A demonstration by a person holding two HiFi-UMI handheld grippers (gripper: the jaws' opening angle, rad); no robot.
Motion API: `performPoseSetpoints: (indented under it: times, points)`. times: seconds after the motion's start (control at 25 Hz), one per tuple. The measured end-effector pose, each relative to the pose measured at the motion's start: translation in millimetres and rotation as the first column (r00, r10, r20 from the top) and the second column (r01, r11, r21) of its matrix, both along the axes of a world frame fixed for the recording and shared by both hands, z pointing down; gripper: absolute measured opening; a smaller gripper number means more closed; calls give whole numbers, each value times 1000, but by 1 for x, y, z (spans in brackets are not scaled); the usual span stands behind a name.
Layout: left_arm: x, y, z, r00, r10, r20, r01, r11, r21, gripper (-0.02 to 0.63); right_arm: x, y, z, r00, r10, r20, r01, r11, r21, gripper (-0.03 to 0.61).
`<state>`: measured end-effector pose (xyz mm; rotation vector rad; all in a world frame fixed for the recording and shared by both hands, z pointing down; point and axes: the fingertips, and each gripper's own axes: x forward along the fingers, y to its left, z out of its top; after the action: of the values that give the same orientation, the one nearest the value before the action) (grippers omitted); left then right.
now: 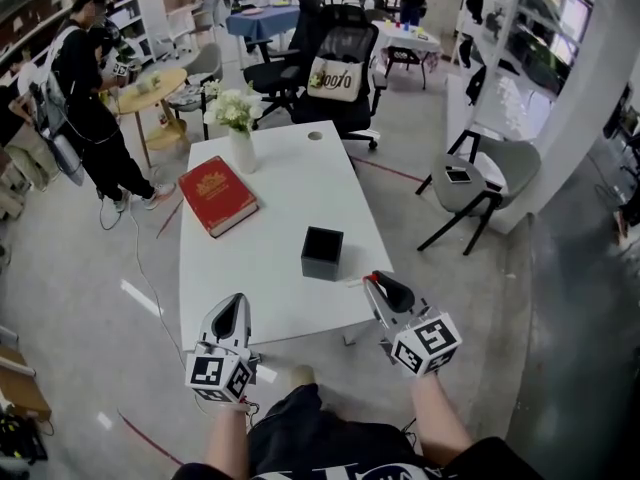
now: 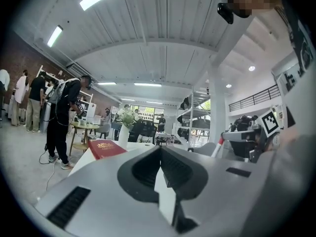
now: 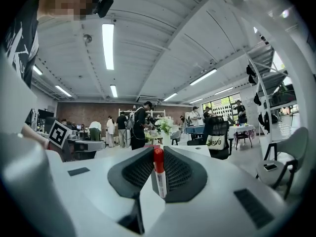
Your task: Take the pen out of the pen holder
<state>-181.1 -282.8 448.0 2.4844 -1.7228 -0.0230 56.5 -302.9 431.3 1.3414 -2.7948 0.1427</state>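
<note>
The pen, a slim marker with a white barrel and a red cap, is out of the pen holder and sits crosswise between the jaws of the right gripper. The jaws are closed part-way onto its barrel just below the cap, with the cap end at 12 o'clock in the right gripper view. It looks light and stiff, and the smooth round plastic could roll or swivel in the pads. A grip at mid-barrel, square across it, seems safer than one on the cap, which might pull off. The holder, a small black open-topped box, stands on the white table at about 11 o'clock from that gripper, near but apart. It is probably light enough to tip if knocked. The left gripper hovers at the table's near edge with its jaws drawn together on nothing, roughly at 8 o'clock from the holder. A red book lies flat at the holder's 10 o'clock, and a white vase of flowers stands at 11 o'clock near the far edge. Both are well clear of the pen. Beyond the table, a black office chair is at 12 o'clock, and a grey chair carrying a phone is at 2 o'clock. A person stands far off at 10 o'clock. Nothing blocks the bare tabletop around the holder.
</note>
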Motion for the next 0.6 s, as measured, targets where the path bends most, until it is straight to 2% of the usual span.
performPoseSetpoints:
  times: [0.6]
  points:
    - [-3,13,2,1000,-23,-3,23,1000,-6,5,2,13,21,1000,-5,-21,4,999,-50,69]
